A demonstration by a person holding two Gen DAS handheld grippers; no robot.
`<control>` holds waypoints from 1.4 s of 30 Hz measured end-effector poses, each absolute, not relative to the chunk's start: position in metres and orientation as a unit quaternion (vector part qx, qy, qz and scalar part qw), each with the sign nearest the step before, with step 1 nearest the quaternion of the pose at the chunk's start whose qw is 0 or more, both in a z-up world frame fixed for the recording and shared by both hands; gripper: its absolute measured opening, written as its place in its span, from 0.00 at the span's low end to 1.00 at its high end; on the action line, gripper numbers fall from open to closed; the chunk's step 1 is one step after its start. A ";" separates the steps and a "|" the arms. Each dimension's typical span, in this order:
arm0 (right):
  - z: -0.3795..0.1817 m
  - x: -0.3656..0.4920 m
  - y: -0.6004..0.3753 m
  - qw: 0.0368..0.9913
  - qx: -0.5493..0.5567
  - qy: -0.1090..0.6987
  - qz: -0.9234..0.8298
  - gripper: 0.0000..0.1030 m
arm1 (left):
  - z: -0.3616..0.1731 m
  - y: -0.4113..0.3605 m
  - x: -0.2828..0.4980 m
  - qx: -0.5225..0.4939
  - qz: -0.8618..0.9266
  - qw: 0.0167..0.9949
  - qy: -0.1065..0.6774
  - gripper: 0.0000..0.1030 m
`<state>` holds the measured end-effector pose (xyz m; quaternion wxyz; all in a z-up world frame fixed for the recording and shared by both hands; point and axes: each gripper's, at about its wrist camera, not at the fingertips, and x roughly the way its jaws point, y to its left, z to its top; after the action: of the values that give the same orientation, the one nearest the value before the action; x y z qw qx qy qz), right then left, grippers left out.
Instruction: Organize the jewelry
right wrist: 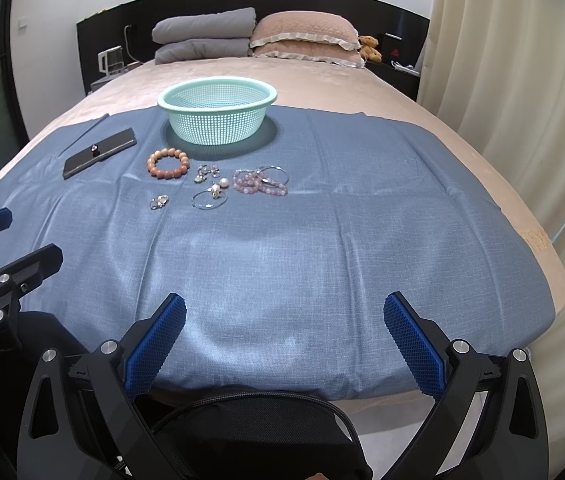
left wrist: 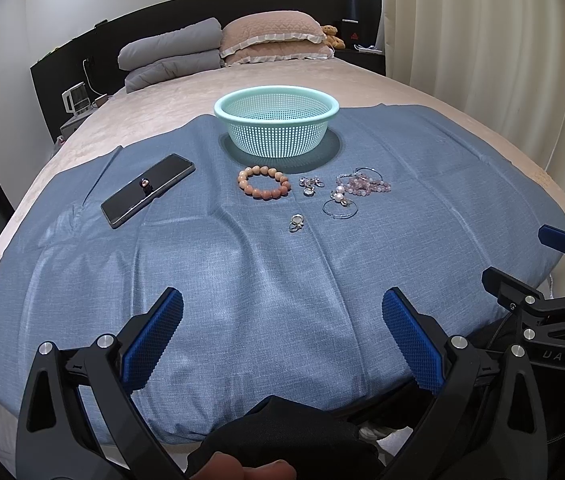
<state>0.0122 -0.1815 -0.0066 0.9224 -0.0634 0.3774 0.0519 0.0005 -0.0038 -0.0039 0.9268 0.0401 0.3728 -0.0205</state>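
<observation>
A beige-covered bed (left wrist: 170, 116) carries a blue cloth (left wrist: 266, 280) spread across its near end, and on that cloth, toward its far edge, stands a mint-green mesh basket (left wrist: 277, 133), the one container in sight; through its perforated wall and over its rim nothing shows inside it. Everything else lies on the cloth on the near side of the basket. A dark phone (left wrist: 147, 195) rests well to the basket's left with a small ring (left wrist: 144, 182) sitting on its screen. Just in front of the basket lies a coral bead bracelet (left wrist: 264, 182), a closed loop flat on the cloth. To its right, apart from it, sits a cluster of silver earrings (left wrist: 311, 185), then a heap of pale pink bead strands (left wrist: 364, 182) tangled with a thin silver bangle, and nearer than those a silver hoop with pearls (left wrist: 339, 202). A small silver clasp piece (left wrist: 296, 222) lies alone, nearest of all the jewelry. From there a broad bare stretch of creased cloth runs back to the bed's near edge, where both tools hover: the left gripper (left wrist: 282, 312) and the right gripper (right wrist: 284, 314) each have their blue-padded fingers spread wide with nothing between them, well apart from the basket and every piece.
</observation>
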 end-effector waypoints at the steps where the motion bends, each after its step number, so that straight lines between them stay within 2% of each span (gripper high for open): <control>1: -0.007 0.012 -0.181 0.922 -0.063 0.378 0.052 0.93 | -0.004 -0.004 0.000 0.040 -0.021 0.927 0.373 0.95; 13: -0.008 0.013 -0.181 0.921 -0.063 0.380 0.054 0.93 | -0.003 -0.003 -0.001 0.034 -0.023 0.926 0.374 0.95; 22: -0.006 0.037 -0.198 0.913 -0.033 0.402 0.060 0.93 | 0.000 0.015 0.016 -0.026 -0.054 0.918 0.392 0.95; 30: -0.011 0.102 -0.200 0.905 -0.049 0.417 0.073 0.92 | 0.003 0.039 0.077 -0.055 -0.067 0.911 0.403 0.95; 42: -0.035 0.195 -0.168 0.893 -0.074 0.427 0.120 0.92 | -0.039 0.044 0.185 -0.031 -0.075 0.891 0.446 0.95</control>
<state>0.1947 -0.1685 -0.0353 0.8932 -0.0743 0.4272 0.1196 0.1848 0.0442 -0.0389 0.8914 -0.0311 0.4460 -0.0746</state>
